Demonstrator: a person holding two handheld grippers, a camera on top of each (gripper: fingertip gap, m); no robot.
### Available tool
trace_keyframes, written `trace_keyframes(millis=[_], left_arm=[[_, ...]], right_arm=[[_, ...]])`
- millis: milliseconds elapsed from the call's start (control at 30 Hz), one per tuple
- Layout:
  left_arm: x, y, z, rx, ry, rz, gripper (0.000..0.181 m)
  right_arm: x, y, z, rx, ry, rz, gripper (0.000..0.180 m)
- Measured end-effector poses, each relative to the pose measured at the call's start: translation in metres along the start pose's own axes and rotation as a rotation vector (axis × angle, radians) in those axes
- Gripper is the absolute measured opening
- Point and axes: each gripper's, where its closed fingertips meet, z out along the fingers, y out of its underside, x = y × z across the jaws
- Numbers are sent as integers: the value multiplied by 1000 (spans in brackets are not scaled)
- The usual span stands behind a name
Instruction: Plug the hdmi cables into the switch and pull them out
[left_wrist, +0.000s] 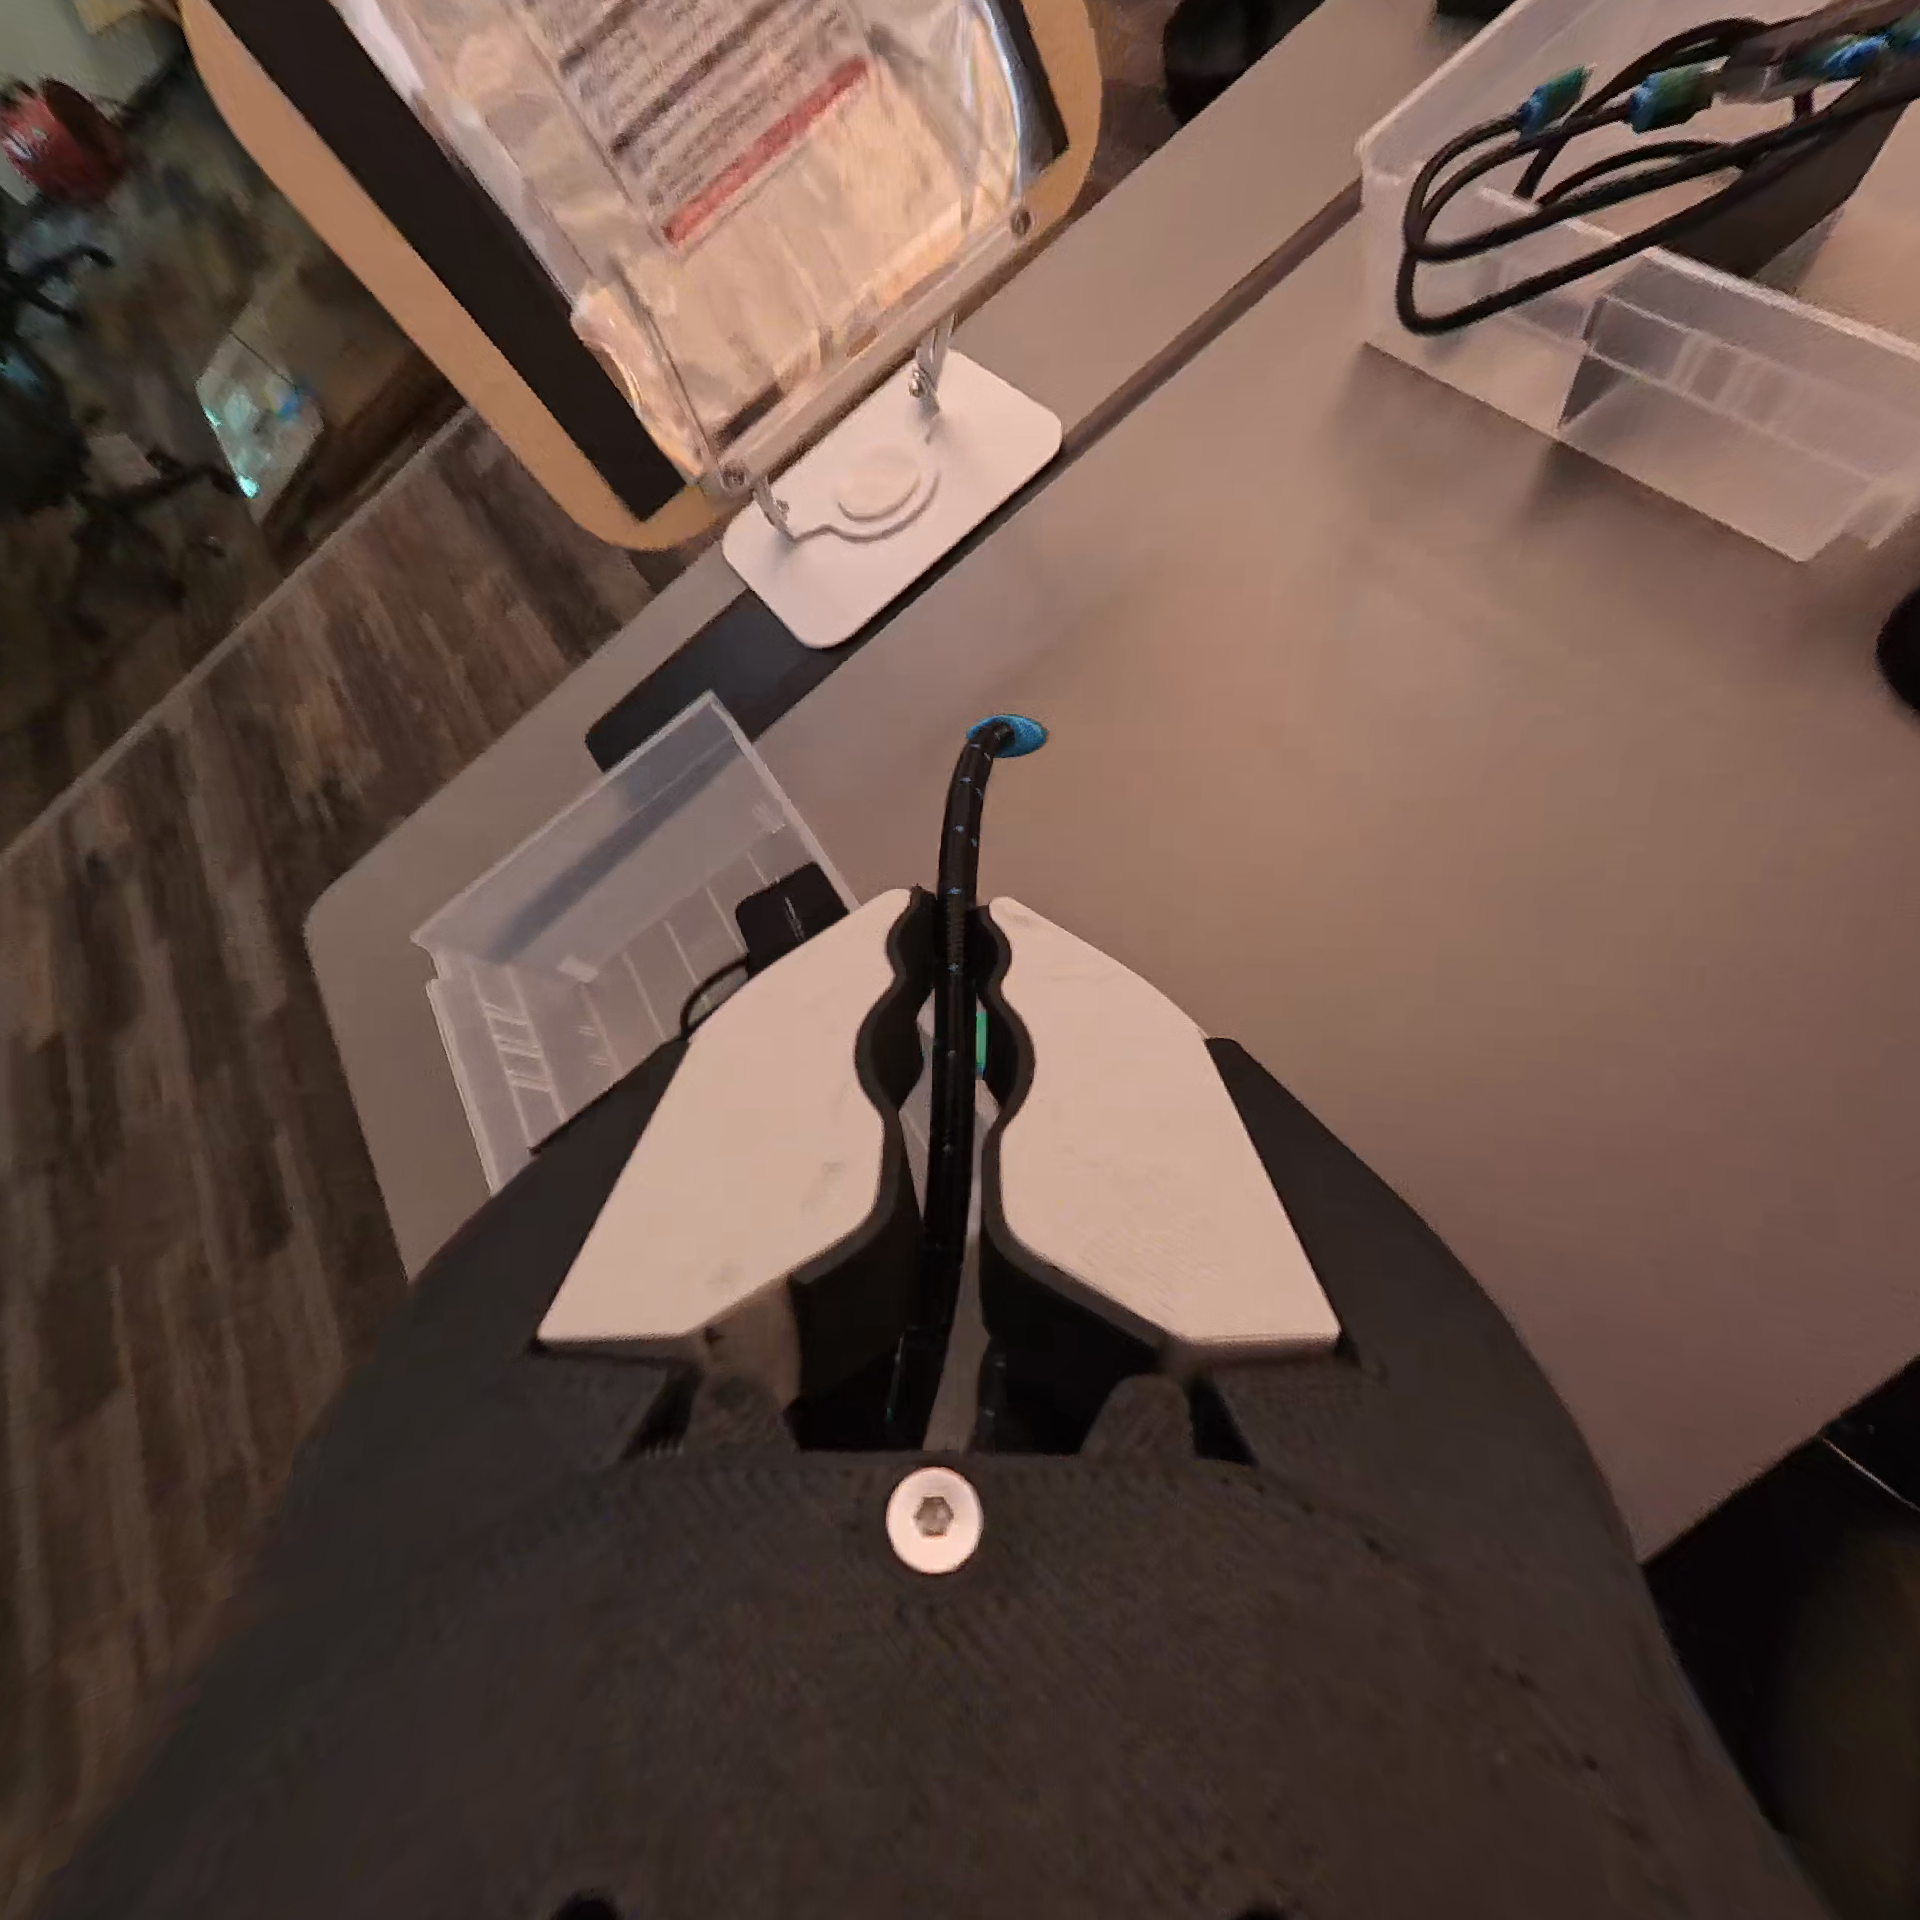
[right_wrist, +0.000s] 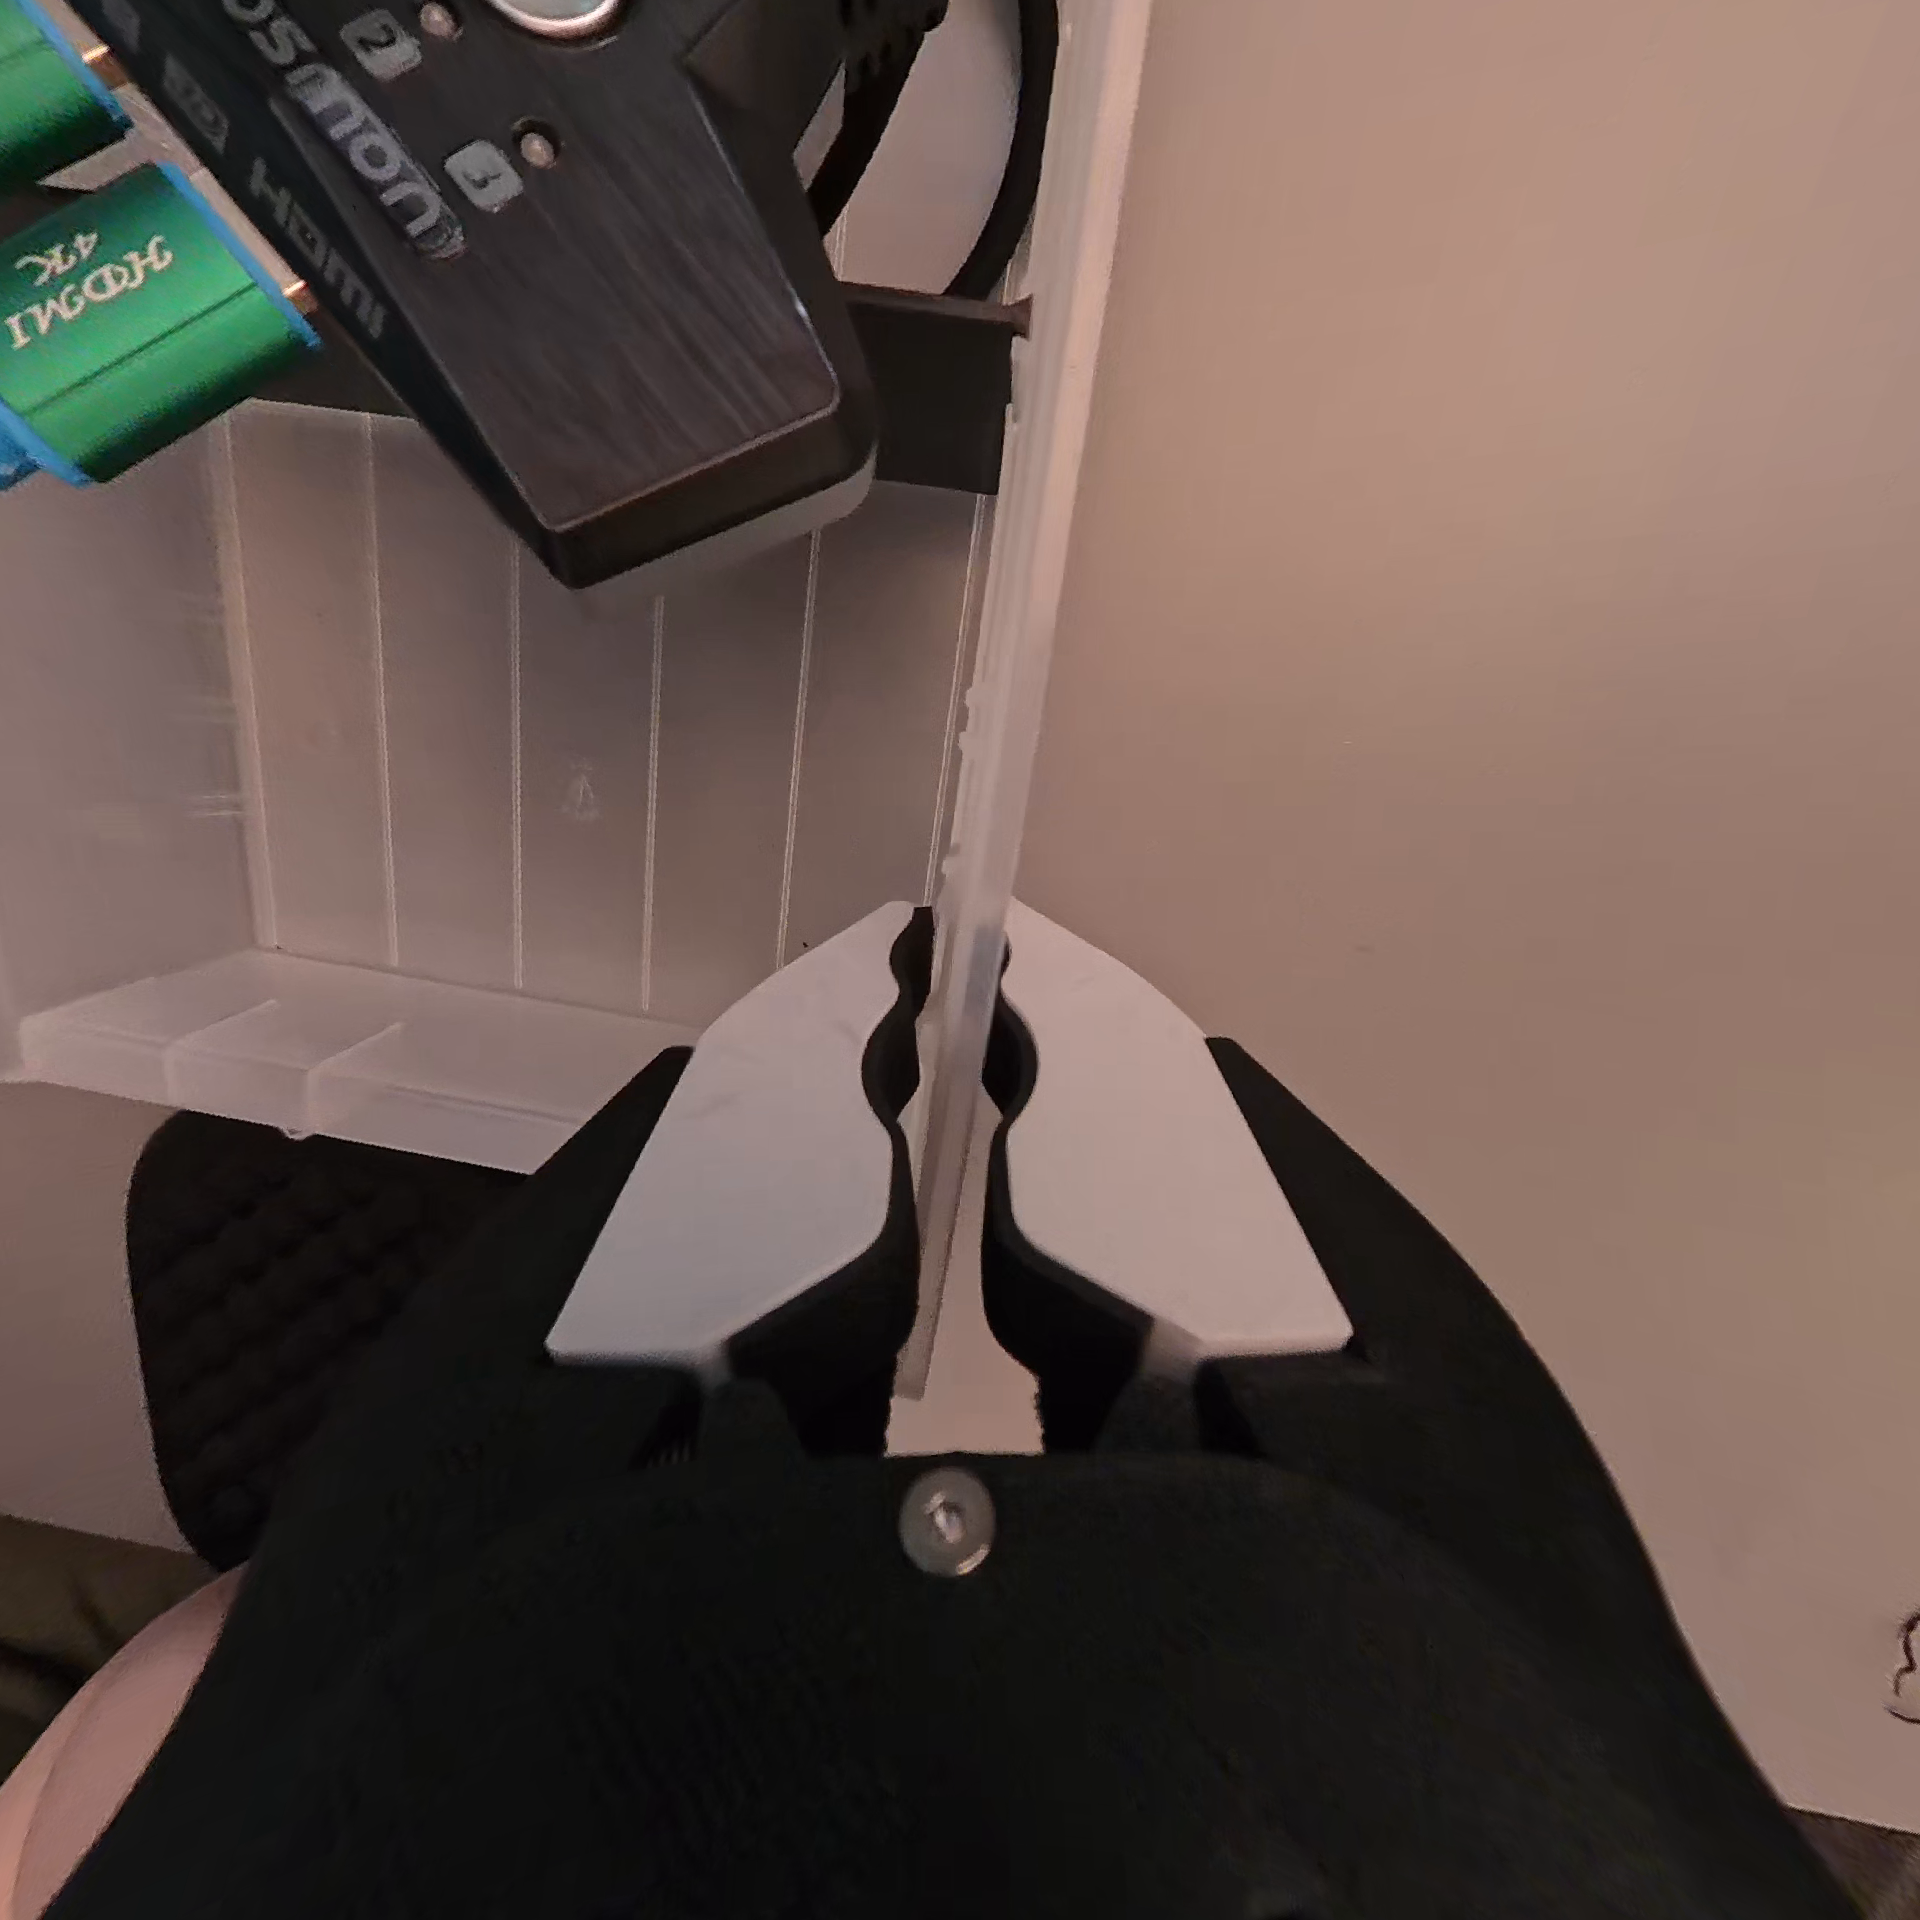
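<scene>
My left gripper (left_wrist: 954, 906) is shut on a black braided HDMI cable (left_wrist: 961, 831), which rises between the white fingers and ends in a blue boot (left_wrist: 1010, 734) above the grey table. My right gripper (right_wrist: 956, 920) is shut on the side wall (right_wrist: 987, 831) of a clear plastic box. The black HDMI switch (right_wrist: 582, 312) lies tilted in that box, with two green plugs (right_wrist: 145, 332) seated in its left side. In the left wrist view that box (left_wrist: 1662, 343) stands at the far right, holding black cables with blue and green ends (left_wrist: 1662, 99).
A second clear box (left_wrist: 613, 935) with a black item sits at the table's left corner. A framed sign on a white base (left_wrist: 894, 509) stands at the table's far edge. A black padded mat (right_wrist: 312, 1299) lies below the box. Wood floor lies left.
</scene>
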Motion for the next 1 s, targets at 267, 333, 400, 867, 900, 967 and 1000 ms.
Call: trace_keyframes(millis=[267,333,400,867,900,967,1000], left_arm=[[50,-34,-4,167,193,52,6],[63,-42,24,153,303,49,6],[78,-50,64,138,411,17,6],[136,10,258,-142,621,-225,25],[139,16,265,-166,605,-210,32],[139,20,273,-181,570,-182,45],[137,17,272,-155,565,-175,51]], right_arm=[[6,1,-5,1,27,61,21],[12,-1,-12,32,59,98,29],[20,-5,-22,70,106,133,39],[2,-43,-110,348,366,0,50],[-2,-47,-118,373,389,-16,52],[-9,-57,-133,438,436,-49,53],[-15,-62,-141,475,450,-65,53]])
